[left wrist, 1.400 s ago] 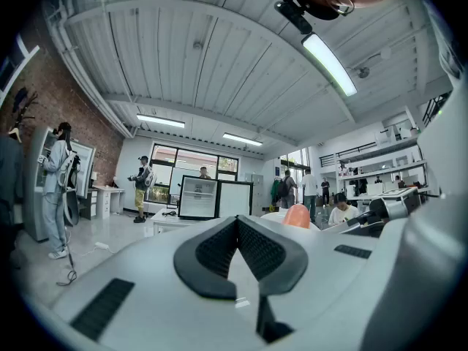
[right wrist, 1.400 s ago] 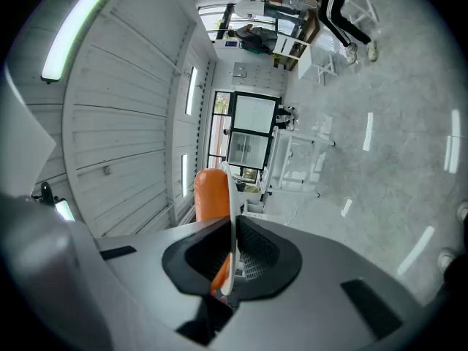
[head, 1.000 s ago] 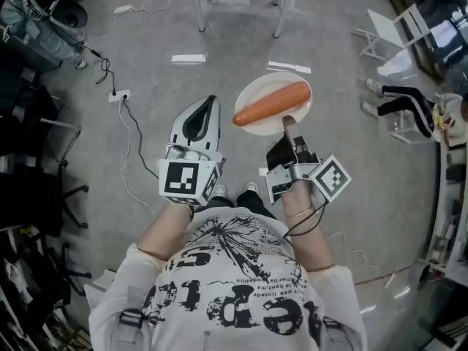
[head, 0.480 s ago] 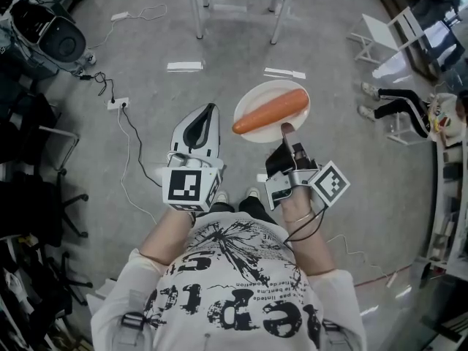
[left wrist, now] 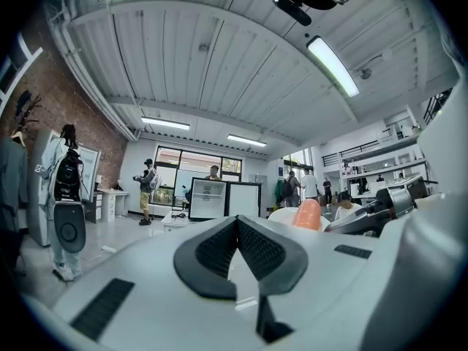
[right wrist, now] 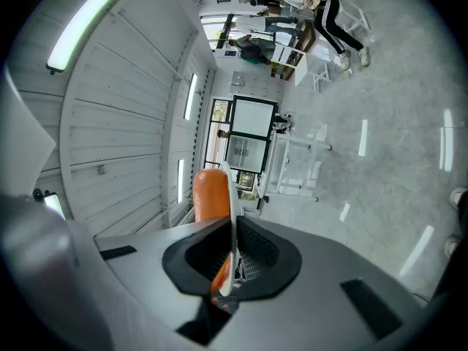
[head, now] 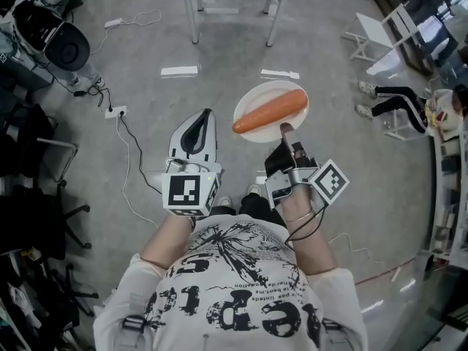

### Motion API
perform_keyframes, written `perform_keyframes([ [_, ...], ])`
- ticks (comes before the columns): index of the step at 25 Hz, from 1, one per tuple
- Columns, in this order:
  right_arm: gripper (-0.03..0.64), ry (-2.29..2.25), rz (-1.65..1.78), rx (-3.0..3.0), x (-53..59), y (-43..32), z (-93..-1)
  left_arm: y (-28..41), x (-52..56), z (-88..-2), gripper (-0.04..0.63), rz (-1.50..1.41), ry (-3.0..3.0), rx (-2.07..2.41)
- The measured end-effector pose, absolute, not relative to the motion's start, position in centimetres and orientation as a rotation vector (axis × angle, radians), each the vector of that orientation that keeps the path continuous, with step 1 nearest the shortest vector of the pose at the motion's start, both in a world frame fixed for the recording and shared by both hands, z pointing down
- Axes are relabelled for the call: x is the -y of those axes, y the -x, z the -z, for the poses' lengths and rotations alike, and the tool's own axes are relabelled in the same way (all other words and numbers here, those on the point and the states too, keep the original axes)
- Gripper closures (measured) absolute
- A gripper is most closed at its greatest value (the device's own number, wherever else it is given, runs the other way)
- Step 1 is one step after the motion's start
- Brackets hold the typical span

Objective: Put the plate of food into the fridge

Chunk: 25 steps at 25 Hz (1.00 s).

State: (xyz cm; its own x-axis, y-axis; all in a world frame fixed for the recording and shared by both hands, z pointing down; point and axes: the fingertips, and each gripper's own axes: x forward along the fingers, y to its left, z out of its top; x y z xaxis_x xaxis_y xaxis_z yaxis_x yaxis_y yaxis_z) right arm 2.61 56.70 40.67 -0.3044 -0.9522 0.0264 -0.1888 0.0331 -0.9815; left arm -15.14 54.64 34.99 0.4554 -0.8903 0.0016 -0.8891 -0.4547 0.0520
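A white plate [head: 252, 99] carries one long orange carrot [head: 270, 112] and is held level above the grey floor. My right gripper [head: 286, 129] is shut on the plate's near rim. In the right gripper view the plate [right wrist: 232, 189] stands edge-on between the pads of the right gripper [right wrist: 232, 229], with the carrot [right wrist: 211, 194] to its left. My left gripper [head: 206, 115] hovers left of the plate, shut and empty. In the left gripper view the left gripper [left wrist: 236, 221] has its tips meeting. Far ahead stands a white two-door cabinet [left wrist: 223, 198], perhaps the fridge.
A metal table frame [head: 230, 9] stands straight ahead on the floor. Cables and a power strip [head: 117, 111] lie to the left, near a round black device [head: 67, 48] and dark chairs. A seated person's legs [head: 395, 97] and a white chair [head: 380, 34] are on the right.
The floor tape and table legs have slid closer in the head view as the person walks forward. Both grippers and the plate keep the same pose.
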Motion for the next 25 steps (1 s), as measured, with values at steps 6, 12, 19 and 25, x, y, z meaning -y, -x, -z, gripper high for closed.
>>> perform_keyframes([
  [6,0.598,1.151,1.333,-1.619,-53.5,-3.1,-40.2,14.2,-51.8,-35.4,0.588,0.030,-2.624,1.625],
  [12,0.597,1.110,1.350,-1.658,-47.7,-5.0,-40.3,11.6,-47.1,-35.5,0.588,-0.004,-2.630,1.643],
  [19,0.598,1.059,1.373,-1.690,-41.4,-8.5,-40.4,7.3,-41.3,-35.4,0.588,0.000,-2.630,1.669],
  [25,0.597,1.039,1.374,-1.747,-35.2,-13.1,-40.1,2.3,-35.5,-35.4,0.588,0.005,-2.618,1.679],
])
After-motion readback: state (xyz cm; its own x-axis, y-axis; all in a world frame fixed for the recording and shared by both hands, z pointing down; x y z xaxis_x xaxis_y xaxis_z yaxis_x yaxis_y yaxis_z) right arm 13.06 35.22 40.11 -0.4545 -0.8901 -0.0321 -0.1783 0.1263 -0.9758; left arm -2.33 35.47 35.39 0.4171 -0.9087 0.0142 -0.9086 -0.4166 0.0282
